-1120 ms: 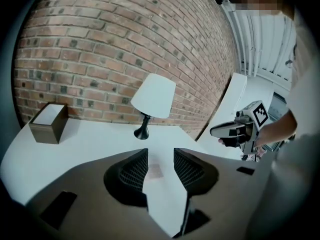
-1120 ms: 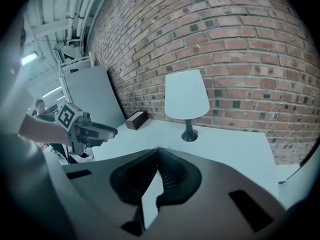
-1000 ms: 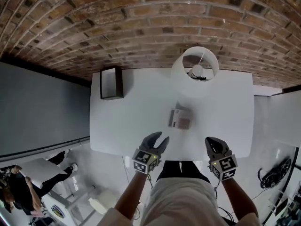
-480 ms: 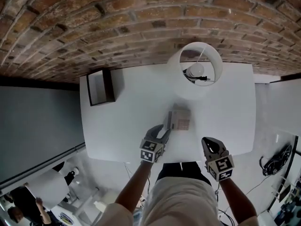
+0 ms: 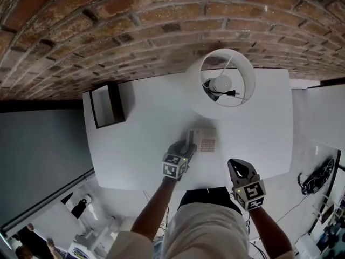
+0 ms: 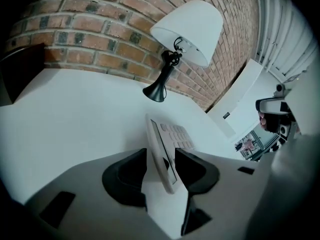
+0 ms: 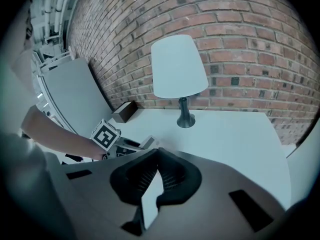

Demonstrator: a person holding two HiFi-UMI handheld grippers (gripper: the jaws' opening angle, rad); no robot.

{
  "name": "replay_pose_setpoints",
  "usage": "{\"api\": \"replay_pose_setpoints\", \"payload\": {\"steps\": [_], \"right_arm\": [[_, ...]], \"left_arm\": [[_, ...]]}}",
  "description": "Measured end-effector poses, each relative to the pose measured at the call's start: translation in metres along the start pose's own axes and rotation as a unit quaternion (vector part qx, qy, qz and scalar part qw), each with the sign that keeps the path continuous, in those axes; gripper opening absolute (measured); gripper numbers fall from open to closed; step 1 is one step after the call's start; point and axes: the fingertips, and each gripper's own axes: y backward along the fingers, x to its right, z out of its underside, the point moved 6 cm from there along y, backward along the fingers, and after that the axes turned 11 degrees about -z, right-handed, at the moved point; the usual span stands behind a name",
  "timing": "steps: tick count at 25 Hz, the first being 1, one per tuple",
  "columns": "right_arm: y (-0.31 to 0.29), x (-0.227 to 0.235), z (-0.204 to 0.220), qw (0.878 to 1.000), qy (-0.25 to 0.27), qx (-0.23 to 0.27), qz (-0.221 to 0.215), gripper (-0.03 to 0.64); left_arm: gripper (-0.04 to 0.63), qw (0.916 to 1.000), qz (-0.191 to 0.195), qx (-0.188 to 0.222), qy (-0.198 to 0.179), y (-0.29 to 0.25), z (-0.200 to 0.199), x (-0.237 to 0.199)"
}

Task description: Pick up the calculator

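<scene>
My left jaws (image 5: pixel 186 147) stand released and have just been opening, with the near end of the calculator (image 5: pixel 205 140) between them. In the left gripper view the calculator (image 6: pixel 170 139) runs away from me between the two dark pads. Its display end is nearest and its keys are farther off. There is a gap on one side of it, so my left jaws (image 6: pixel 160 151) straddle it without gripping.

From the head view, the calculator lies near the middle of the white counter (image 5: pixel 151 134), at 6 o'clock from the lamp (image 5: pixel 197 99). My left jaws come at it from its 7 o'clock. A dark box (image 5: pixel 108 106) sits at the calculator's 10 o'clock, well apart from it and close to the brick wall (image 5: pixel 135 31).

My right jaws (image 5: pixel 237 167) hang at the calculator's 4 o'clock, near the counter's front edge and apart from everything on it. In the right gripper view their tips (image 7: pixel 156 151) meet, clenched on nothing. Beyond them the lamp (image 7: pixel 177 66) stands at 12 o'clock, and my left arm with its marker cube is at 9 o'clock.
</scene>
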Motion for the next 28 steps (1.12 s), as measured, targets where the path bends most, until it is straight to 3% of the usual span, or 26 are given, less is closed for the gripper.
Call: {"api": "replay_pose_setpoints", "payload": {"steps": [4,10,17,24,28], "right_arm": [[-0.002,0.002,-0.001,1.000,-0.008,-0.007,0.003,0.012],[-0.002,0.000,0.000,1.000,-0.010,-0.008,0.007,0.012],[0.003,-0.006,-0.006,1.000,-0.003,-0.004,0.010,0.012],[0.013,-0.020,-0.012,1.000,0.011,0.005,0.016,0.012],[0.023,-0.031,-0.018,0.999,0.023,0.018,0.021,0.012]], "left_arm": [[0.189,0.9995,0.025,-0.005,0.017,-0.011,-0.002,0.005],[0.092,0.9879,0.092,0.016,0.124,-0.011,-0.004,0.007],[0.080,0.9853,0.107,0.027,0.130,-0.002,-0.005,0.009],[0.080,0.9765,0.108,0.057,0.178,0.026,-0.011,0.005],[0.080,0.9751,0.100,0.075,0.183,0.053,-0.016,0.006]]}}
